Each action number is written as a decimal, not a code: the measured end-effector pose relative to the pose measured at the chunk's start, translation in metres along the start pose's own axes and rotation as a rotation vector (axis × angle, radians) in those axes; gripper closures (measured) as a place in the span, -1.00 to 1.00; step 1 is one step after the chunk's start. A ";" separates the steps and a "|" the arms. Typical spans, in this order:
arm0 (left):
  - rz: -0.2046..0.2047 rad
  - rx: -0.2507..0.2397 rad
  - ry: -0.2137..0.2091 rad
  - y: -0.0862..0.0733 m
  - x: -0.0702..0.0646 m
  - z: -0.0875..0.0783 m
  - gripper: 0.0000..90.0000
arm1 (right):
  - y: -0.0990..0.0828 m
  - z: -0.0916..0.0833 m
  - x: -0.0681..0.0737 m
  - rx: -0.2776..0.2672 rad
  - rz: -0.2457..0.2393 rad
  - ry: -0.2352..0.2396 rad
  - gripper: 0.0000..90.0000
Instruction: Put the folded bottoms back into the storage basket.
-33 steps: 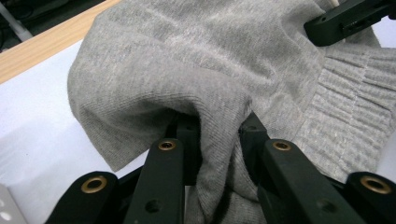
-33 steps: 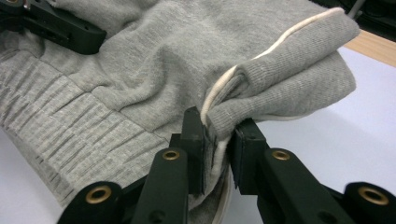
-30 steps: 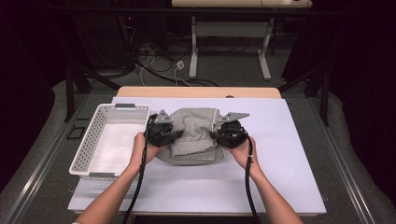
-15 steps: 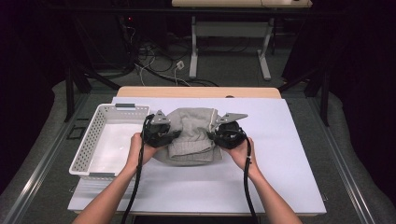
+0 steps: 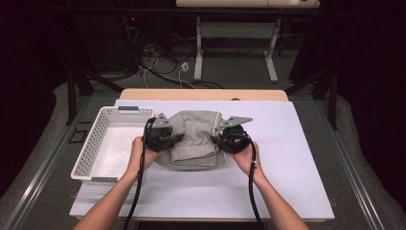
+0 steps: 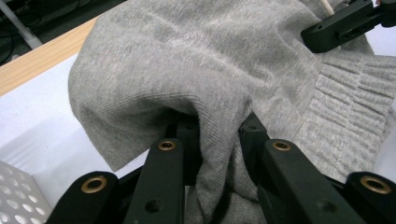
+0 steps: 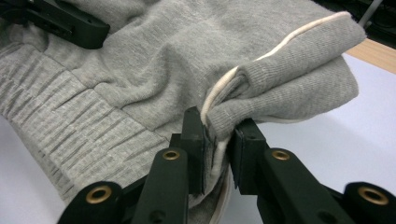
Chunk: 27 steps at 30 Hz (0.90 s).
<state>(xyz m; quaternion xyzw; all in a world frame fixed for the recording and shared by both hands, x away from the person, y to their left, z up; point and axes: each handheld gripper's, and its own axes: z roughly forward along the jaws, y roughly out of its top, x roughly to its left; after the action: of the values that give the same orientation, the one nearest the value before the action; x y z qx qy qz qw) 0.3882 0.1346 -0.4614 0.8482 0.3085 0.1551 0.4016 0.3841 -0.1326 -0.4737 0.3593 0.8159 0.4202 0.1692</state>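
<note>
Folded grey garment (image 5: 195,139) lay on mat beside white basket (image 5: 95,143). Left gripper (image 5: 168,141), right gripper (image 5: 221,140) each pinched garment edge. Transfer into basket judged pending.

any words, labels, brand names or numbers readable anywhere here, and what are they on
None can be read.
Folded grey knit garment: no tag, print or logo on the faces that show, in the high view or in either gripper view.
White perforated plastic basket: no label or marking.
Left tool and right tool: black jaws with brass-coloured rings, no lettering.
White table cover: plain.
</note>
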 end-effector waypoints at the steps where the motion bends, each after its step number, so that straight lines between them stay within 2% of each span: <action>1: 0.000 -0.001 0.002 0.000 0.000 0.000 0.70 | 0.000 0.000 0.000 -0.001 0.000 0.002 0.72; 27: -0.006 -0.009 0.018 -0.005 0.006 -0.017 0.70 | 0.011 0.003 0.012 -0.012 -0.032 0.017 0.73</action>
<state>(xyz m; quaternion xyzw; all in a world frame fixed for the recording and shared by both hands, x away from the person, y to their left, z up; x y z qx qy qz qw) 0.3821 0.1505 -0.4545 0.8441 0.3138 0.1629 0.4032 0.3822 -0.1175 -0.4665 0.3417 0.8204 0.4252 0.1712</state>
